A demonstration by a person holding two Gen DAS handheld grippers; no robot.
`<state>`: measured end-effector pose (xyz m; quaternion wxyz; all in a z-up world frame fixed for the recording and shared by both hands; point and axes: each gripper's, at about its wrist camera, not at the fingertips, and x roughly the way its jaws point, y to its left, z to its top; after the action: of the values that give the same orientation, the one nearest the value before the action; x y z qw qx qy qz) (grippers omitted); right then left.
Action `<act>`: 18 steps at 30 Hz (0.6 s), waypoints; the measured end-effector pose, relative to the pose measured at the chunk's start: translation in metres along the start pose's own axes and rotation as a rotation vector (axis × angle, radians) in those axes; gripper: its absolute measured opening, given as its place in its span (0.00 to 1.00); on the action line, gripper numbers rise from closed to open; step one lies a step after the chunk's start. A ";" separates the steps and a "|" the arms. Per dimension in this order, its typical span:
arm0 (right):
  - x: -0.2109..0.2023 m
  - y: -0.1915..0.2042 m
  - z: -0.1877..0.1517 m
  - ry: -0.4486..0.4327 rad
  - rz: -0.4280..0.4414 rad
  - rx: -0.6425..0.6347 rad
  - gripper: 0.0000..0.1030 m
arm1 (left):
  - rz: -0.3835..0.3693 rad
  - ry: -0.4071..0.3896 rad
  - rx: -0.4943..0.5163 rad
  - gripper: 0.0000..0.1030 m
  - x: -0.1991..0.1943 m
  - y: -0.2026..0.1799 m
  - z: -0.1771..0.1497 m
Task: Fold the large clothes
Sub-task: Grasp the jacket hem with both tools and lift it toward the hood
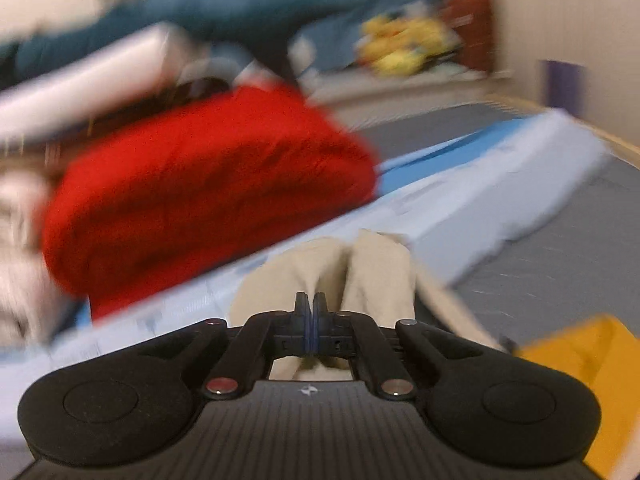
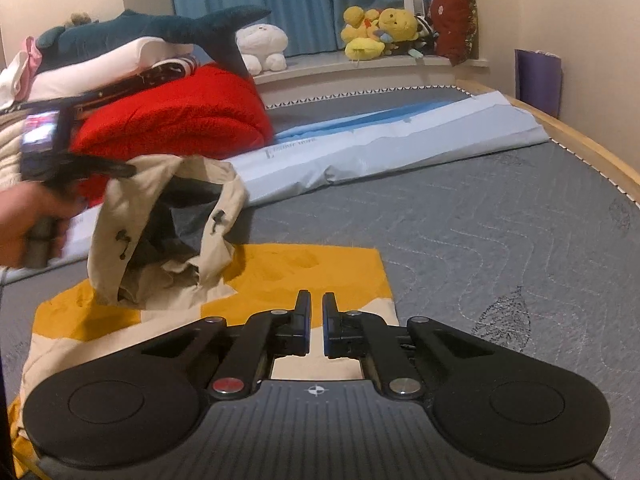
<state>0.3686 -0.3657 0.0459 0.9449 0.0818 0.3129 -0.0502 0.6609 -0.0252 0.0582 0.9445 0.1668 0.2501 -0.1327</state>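
An orange and cream garment (image 2: 312,268) lies flat on the grey mattress (image 2: 500,220). Its beige part with dark toggles (image 2: 132,208) is lifted off the bed and hangs open like a pouch. My left gripper (image 2: 128,170), held by a hand (image 2: 24,216), is shut on the top edge of that beige cloth (image 1: 380,264). In the left wrist view, which is blurred, its jaws (image 1: 310,300) meet with the cloth bunched just beyond them. My right gripper (image 2: 316,308) hovers low over the garment's cream near edge, jaws nearly touching, with no cloth visibly pinched.
A red blanket (image 2: 180,116) is heaped at the left, with folded bedding and a shark plush (image 2: 160,28) on top. A pale blue plastic sheet (image 2: 400,144) runs across the mattress behind the garment. Yellow plush toys (image 2: 376,28) sit on the sill; a wooden bed rim (image 2: 580,140) curves at the right.
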 end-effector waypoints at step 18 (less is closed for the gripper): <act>-0.023 -0.011 0.001 -0.044 0.274 0.272 0.42 | -0.112 0.085 -0.325 0.18 -0.271 0.000 -0.171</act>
<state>0.3495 -0.3762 0.0592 0.9298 0.2494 0.2685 0.0350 0.3607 0.0854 0.0584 0.9387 0.0031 0.3167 -0.1358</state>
